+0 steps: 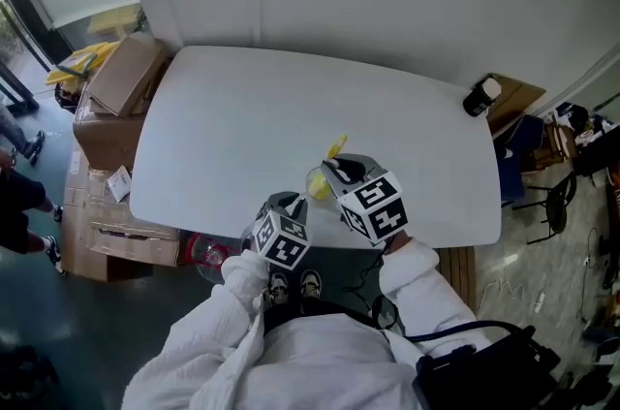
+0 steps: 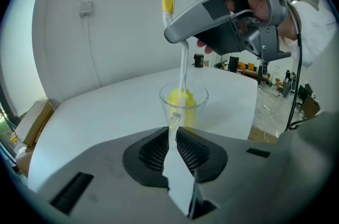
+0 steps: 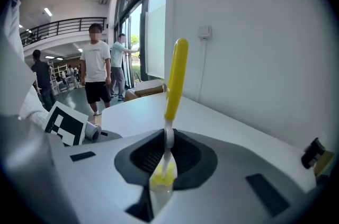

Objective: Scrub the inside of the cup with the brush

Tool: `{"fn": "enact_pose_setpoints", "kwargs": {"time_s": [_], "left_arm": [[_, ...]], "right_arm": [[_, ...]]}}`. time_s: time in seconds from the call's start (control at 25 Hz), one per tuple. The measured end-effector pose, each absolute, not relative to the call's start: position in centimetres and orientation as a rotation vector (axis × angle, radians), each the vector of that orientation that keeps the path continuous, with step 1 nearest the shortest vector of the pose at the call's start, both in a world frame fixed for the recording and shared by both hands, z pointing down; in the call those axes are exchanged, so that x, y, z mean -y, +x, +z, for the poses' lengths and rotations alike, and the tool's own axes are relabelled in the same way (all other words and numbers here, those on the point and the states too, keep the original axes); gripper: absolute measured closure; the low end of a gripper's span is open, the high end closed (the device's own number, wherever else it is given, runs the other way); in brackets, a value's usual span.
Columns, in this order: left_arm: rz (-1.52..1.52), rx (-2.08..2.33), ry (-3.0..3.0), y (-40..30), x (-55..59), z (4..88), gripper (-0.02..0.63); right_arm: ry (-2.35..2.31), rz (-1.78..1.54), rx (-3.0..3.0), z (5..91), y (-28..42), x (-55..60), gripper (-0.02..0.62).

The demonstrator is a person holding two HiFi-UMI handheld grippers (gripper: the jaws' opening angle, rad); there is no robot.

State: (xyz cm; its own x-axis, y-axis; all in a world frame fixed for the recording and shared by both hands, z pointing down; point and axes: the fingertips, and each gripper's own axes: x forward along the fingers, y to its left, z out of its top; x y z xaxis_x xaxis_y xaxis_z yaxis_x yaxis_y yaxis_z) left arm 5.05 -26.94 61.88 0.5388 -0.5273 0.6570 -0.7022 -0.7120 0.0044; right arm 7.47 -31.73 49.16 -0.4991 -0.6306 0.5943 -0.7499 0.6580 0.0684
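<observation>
White tabletop (image 1: 291, 127), front edge. Left claw (image 2: 174, 130) clenched on the handle of the clear cup (image 2: 184, 104). Right claw (image 3: 167, 139) grasps the stem of the brush (image 3: 175, 77), whose yellow head sits inside the cup.

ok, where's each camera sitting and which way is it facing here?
Head view: on the person's head, facing steeply down at the white table; shows both sleeves, left gripper and right gripper.
Left gripper view: rides the left gripper, looks along its jaws shut on the cup's handle; right gripper above.
Right gripper view: rides the right gripper, looks along its jaws shut on the brush; left gripper's marker cube lower left.
Shared: all three show the brush.
</observation>
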Motion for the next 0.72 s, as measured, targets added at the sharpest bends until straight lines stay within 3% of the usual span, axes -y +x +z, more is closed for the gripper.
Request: {"fn": "enact_pose_setpoints", "kwargs": {"time_s": [0.32, 0.72], "left_arm": [[0.930, 1.027, 2.509, 5.1, 27.1, 61.6, 0.560], [0.938, 1.008, 2.519, 5.2, 27.0, 61.6, 0.560]], "right_arm": [[0.880, 0.111, 2.345, 43.4, 6.8, 30.7, 0.505], [0.828, 0.432, 2.177, 49.9, 7.3, 28.8, 0.509]]}}
